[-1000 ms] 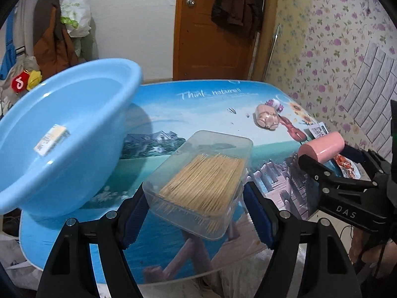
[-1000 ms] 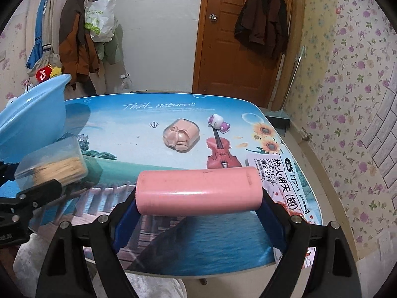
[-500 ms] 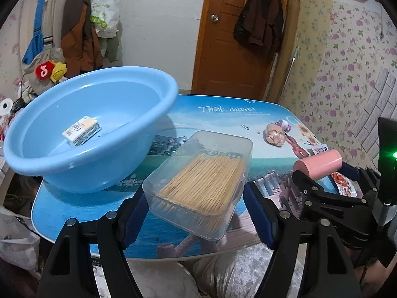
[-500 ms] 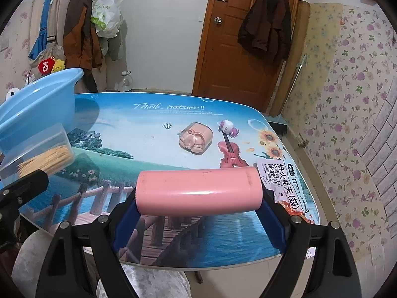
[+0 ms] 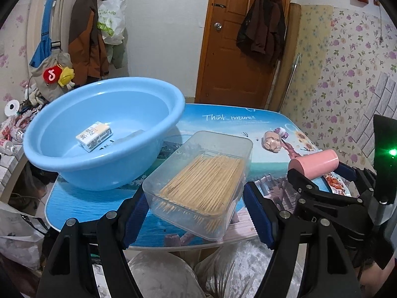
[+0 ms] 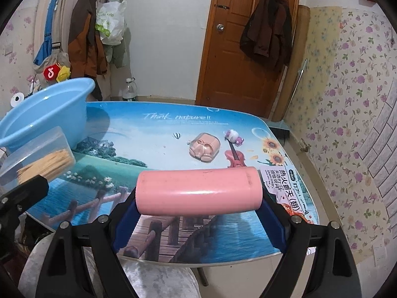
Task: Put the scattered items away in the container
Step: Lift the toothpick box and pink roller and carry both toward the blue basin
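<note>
My left gripper (image 5: 196,211) is shut on a clear plastic box of toothpicks (image 5: 201,181), held above the table's near edge, right of the light-blue basin (image 5: 104,129). A small white and yellow carton (image 5: 94,136) lies inside the basin. My right gripper (image 6: 198,207) is shut on a pink cylinder (image 6: 198,192), gripped end to end over the table's front edge; the cylinder (image 5: 314,164) also shows at the right of the left wrist view. On the table lie a flesh-coloured toy (image 6: 204,147) and a small white and purple figure (image 6: 233,136).
The table (image 6: 158,126) carries a printed landscape picture. A red snack packet (image 6: 285,188) lies at its right front. The basin (image 6: 42,114) sits on the table's left end. Coats and bags hang on the wall behind, beside a wooden door (image 6: 248,49). A bottle (image 6: 129,92) stands on the floor.
Both grippers rose and drew back from the table with their loads still held. In the left wrist view the basin now appears level, with more of its inside and the carton in sight.
</note>
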`<action>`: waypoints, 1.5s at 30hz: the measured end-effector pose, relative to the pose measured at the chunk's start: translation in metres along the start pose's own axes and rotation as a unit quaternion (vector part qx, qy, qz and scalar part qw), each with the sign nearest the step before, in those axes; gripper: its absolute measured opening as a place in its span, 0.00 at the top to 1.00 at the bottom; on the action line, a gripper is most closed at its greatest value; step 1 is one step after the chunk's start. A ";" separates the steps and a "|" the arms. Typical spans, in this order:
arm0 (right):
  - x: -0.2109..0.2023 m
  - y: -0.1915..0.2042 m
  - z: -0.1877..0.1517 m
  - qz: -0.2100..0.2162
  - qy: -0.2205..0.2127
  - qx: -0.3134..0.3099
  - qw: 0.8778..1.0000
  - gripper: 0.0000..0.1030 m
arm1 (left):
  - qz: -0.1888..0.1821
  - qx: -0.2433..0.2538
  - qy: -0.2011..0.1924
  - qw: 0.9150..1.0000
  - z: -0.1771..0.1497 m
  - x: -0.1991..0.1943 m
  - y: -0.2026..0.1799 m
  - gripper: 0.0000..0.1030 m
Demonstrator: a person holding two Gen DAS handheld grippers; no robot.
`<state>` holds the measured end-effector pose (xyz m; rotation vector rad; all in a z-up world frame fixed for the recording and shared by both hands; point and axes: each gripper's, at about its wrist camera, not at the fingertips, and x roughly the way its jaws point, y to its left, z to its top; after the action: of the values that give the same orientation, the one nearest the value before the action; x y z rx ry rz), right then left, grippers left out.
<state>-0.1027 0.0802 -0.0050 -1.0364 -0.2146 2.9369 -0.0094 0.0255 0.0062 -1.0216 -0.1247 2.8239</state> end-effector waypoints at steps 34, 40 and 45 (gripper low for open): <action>-0.047 0.005 0.033 0.033 -0.064 0.021 0.997 0.14 | 0.072 -0.027 -0.072 0.994 0.031 -0.064 0.033 0.29; -0.054 0.016 0.046 0.048 -0.079 0.015 0.996 0.14 | 0.091 -0.047 -0.095 0.990 0.048 -0.079 0.062 0.29; -0.061 0.034 0.056 0.063 -0.086 0.004 0.994 0.14 | 0.105 -0.036 -0.110 0.988 0.060 -0.086 0.079 0.29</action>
<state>-0.0892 0.0357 0.0713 -0.8253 -0.1437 3.1399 0.0102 -0.0683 0.0966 -0.7726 -0.1496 3.1412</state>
